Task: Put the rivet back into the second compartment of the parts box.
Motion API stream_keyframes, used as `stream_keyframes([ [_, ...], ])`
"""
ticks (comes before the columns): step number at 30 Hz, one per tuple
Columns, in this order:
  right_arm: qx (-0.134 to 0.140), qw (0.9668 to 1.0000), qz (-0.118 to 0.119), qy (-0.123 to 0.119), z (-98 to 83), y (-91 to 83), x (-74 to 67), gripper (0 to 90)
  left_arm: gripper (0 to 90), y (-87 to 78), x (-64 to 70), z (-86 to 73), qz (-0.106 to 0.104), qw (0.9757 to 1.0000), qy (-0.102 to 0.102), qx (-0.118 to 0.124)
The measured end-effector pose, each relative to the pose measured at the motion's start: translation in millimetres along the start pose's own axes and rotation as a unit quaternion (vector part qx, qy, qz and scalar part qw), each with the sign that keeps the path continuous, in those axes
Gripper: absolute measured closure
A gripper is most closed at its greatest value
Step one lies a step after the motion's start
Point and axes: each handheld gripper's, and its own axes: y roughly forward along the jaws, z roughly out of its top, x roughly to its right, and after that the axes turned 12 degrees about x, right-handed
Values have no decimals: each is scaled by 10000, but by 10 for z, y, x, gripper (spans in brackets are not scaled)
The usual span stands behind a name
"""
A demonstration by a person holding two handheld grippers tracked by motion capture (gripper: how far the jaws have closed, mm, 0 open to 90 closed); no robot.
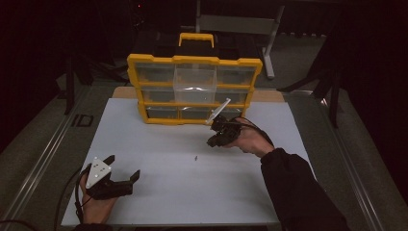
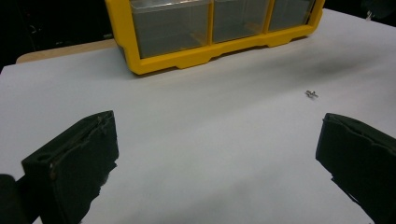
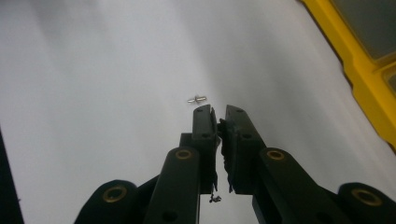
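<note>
A small metal screw lies loose on the white tabletop; it is also in the left gripper view. My right gripper hovers over the table to the right of the screw, tilted down toward it. In the right gripper view its jaws are shut with only a sliver between the pads and nothing visible in them, and the screw lies just past the tips. My left gripper rests at the near left, wide open and holding nothing.
A yellow parts organizer with clear drawers stands at the back of the table; its top-middle drawer is pulled out toward me. Its yellow base shows ahead of the left gripper and at the right edge of the right gripper view.
</note>
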Motion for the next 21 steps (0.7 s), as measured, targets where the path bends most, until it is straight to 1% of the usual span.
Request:
stream_keyframes([
  [4,32,10000,7,5,41,-80,10,834,0,0,1,0,-7,10000,-2,3],
  [7,84,9999,94,22,70,-138,27,834,0,0,1,0,-10,10000,1,5],
  [9,60,9999,90,9,87,-170,30,834,0,1,1,0,-13,10000,1,1],
  [15,126,9998,118,-54,144,-283,46,833,0,-1,3,2,-20,10000,-12,23],
  [21,176,9998,107,-58,202,-397,61,834,0,-2,3,2,-19,10000,-16,32],
])
